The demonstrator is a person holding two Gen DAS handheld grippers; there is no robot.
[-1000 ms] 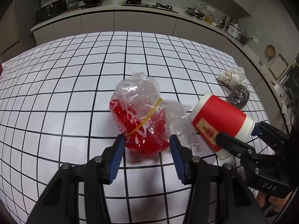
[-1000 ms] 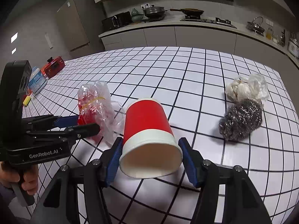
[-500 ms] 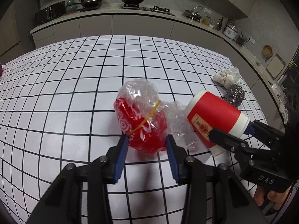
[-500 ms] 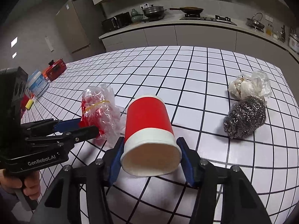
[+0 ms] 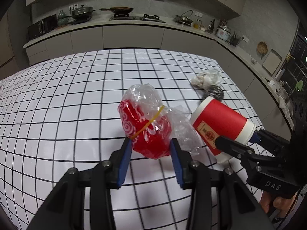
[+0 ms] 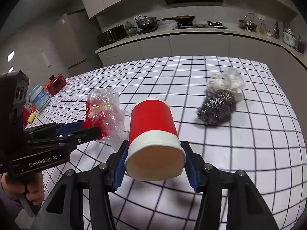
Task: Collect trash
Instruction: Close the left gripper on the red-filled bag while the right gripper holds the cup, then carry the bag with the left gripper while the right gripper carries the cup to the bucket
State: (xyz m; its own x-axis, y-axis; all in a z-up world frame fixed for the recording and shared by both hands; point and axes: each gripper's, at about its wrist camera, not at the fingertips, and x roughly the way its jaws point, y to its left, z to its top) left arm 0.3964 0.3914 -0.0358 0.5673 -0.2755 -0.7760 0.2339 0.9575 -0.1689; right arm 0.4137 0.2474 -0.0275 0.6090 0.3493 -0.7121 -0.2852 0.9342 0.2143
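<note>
gripping a red bag (image 5: 147, 132) wrapped in clear plastic with a yellow band round it, the left gripper (image 5: 150, 153) has its blue pads pressed to the bag's near end, both sides touching; bag looks lifted off the grid table (image 5: 57, 99), loose plastic trailing to the right. same bag in the right view (image 6: 103, 115), left gripper (image 6: 90, 129) closed on it from the left.

right gripper (image 6: 154, 164) clamps a red paper cup (image 6: 153, 132) by its white rim band, open mouth facing the camera, base pointing far; cup lies on its side in the grip, held above the table (image 6: 249, 134). in the left view the cup (image 5: 218, 126) sits just right of the bag, near its loose plastic; touching or not, cannot tell.

far right on the table: steel scourer (image 6: 216, 107), slightly blurred, with a white wad in plastic (image 6: 224, 81) touching its far side. far left edge: white tub (image 6: 40, 98), red box (image 6: 56, 84), small yellow piece (image 6: 31, 117). kitchen counter (image 6: 191, 31) beyond.
</note>
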